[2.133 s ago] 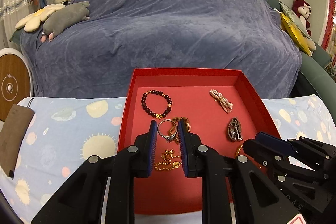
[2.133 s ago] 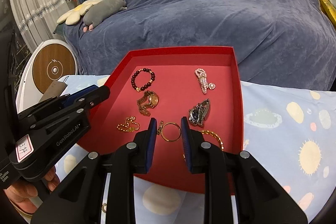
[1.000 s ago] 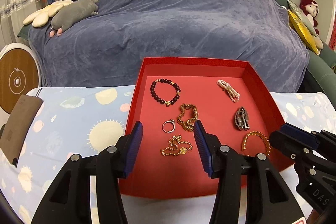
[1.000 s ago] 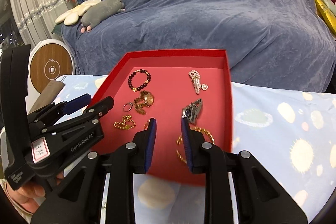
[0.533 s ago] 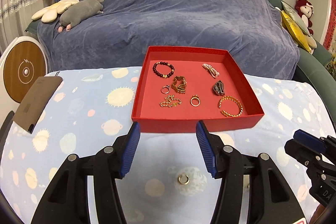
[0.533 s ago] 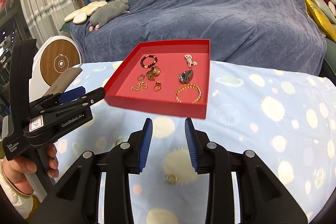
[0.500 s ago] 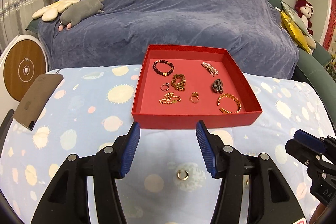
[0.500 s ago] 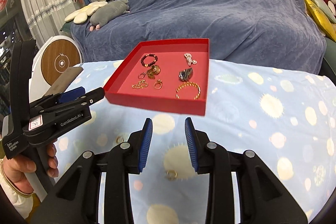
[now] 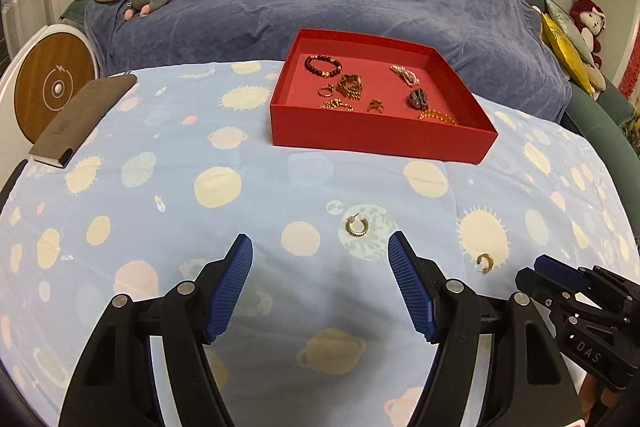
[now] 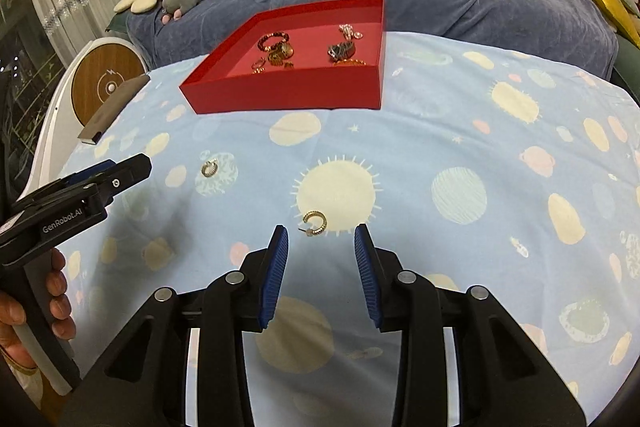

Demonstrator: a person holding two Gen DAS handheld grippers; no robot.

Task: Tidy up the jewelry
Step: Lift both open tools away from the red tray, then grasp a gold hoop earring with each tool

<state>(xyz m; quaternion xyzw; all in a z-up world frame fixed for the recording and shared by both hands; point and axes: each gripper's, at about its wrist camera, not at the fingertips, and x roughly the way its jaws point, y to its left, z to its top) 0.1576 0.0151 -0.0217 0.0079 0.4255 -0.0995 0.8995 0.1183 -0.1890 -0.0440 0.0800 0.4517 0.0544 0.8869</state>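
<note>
While outside the tray (image 9: 380, 139) (red), earrings (image 9: 357, 225)

- Left gripper (image 9: 320, 247): angled steeply down, blue-padded jaws spread wide and just been opening further, nothing between them.
- Right gripper (image 10: 320, 235): pitched down at a similar angle, jaws parted more narrowly, also just been opening, pads pressing on nothing.
- Left hand (image 10: 38, 311): seen low at the edge of the right wrist view, fingers wrapped around the left gripper's handle.
</note>
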